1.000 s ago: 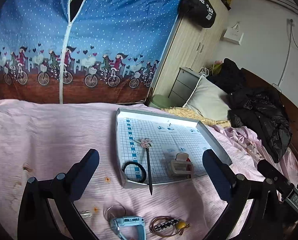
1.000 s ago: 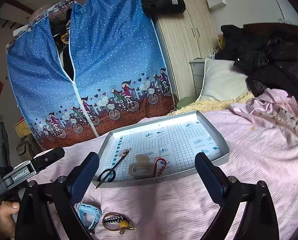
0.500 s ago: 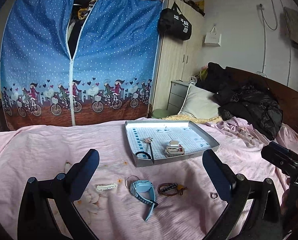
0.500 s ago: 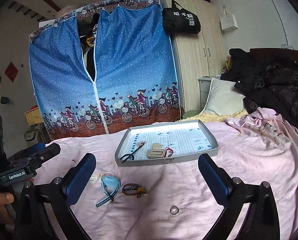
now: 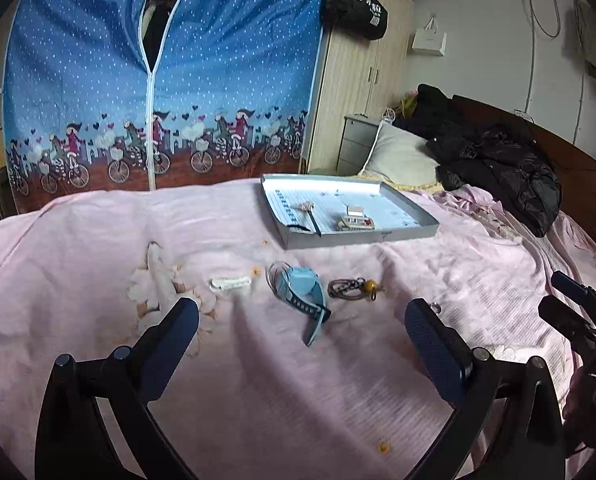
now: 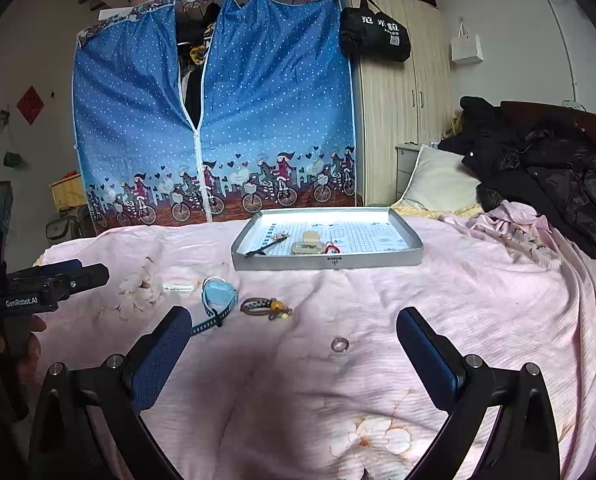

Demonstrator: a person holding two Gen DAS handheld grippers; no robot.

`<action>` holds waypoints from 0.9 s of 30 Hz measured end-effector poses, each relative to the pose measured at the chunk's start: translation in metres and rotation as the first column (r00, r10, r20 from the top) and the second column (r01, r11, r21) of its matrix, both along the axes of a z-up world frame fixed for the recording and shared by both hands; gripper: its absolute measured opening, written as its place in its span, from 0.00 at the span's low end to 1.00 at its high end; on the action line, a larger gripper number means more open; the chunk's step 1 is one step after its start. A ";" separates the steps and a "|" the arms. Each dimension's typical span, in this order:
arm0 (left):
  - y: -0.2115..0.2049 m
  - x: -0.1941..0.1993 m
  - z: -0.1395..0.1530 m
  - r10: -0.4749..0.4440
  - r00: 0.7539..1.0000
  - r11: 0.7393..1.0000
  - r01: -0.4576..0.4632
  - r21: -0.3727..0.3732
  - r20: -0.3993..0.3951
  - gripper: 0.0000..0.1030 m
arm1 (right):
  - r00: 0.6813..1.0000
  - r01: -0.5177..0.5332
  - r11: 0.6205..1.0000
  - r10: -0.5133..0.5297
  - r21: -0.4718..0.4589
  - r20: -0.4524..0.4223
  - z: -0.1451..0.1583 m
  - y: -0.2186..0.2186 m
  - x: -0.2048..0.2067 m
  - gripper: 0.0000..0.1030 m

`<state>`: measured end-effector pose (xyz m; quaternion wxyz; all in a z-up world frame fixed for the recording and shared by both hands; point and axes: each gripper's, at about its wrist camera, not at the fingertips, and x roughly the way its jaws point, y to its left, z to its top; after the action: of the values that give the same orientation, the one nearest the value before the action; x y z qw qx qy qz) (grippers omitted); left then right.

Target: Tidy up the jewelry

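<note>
Right wrist view shows a big bed (image 6: 478, 320) with a soft, wrinkly pink sheet printed with pale flowers. Far back on it sits a flat grey tray (image 6: 378, 258) with low walls and a squared paper floor. Some things already lie inside it: a long thin dark hair stick (image 6: 267, 247) and a pale, boxy hair clip (image 6: 307, 246).

More things wait loose on the sheet, in a row in front of the tray. From the left wrist view, a small white clip (image 5: 231, 282) lies farthest left, long side across. Next comes a blue watch (image 5: 303, 290), smooth plastic, with its strap trailing toward the claws. Beside it is a brown hair tie (image 5: 348, 287) with a round yellow bead.

Smallest is a shiny little ring (image 6: 339, 344), round and flat on the sheet. It lies straight ahead of the right claw (image 6: 292, 340), between its two blue fingers, and nearer than anything else. So I think the right claw would go for it first, reaching forward and down. It is thin and may sink into the soft cloth, so it could be hard to pinch.

Both claws are spread wide and hold nothing. The left claw (image 5: 302, 334) points at the watch strap.
</note>
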<state>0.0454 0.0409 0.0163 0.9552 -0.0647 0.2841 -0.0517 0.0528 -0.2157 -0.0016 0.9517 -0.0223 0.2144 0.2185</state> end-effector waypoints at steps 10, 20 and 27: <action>-0.022 0.008 -0.030 -0.067 0.993 0.996 0.072 0.060 -0.093 0.98 | 0.989 0.022 1.000 -0.024 -0.016 -0.147 -0.046 -0.008 0.005 1.00; -0.021 0.024 -0.046 -0.087 0.981 0.995 0.094 0.033 -0.172 0.98 | 0.972 0.071 0.995 -0.084 -0.064 -0.219 -0.063 -0.011 0.019 1.00; -0.015 0.044 -0.054 -0.093 0.970 0.996 0.089 -0.028 -0.226 0.98 | 0.956 0.061 0.996 -0.077 -0.063 -0.284 -0.072 -0.014 0.041 1.00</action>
<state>0.0890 0.0256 -0.0374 0.9125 -0.0655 0.3937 -0.0901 0.0942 -0.2292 -0.0739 0.9168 -0.0085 0.3563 0.1803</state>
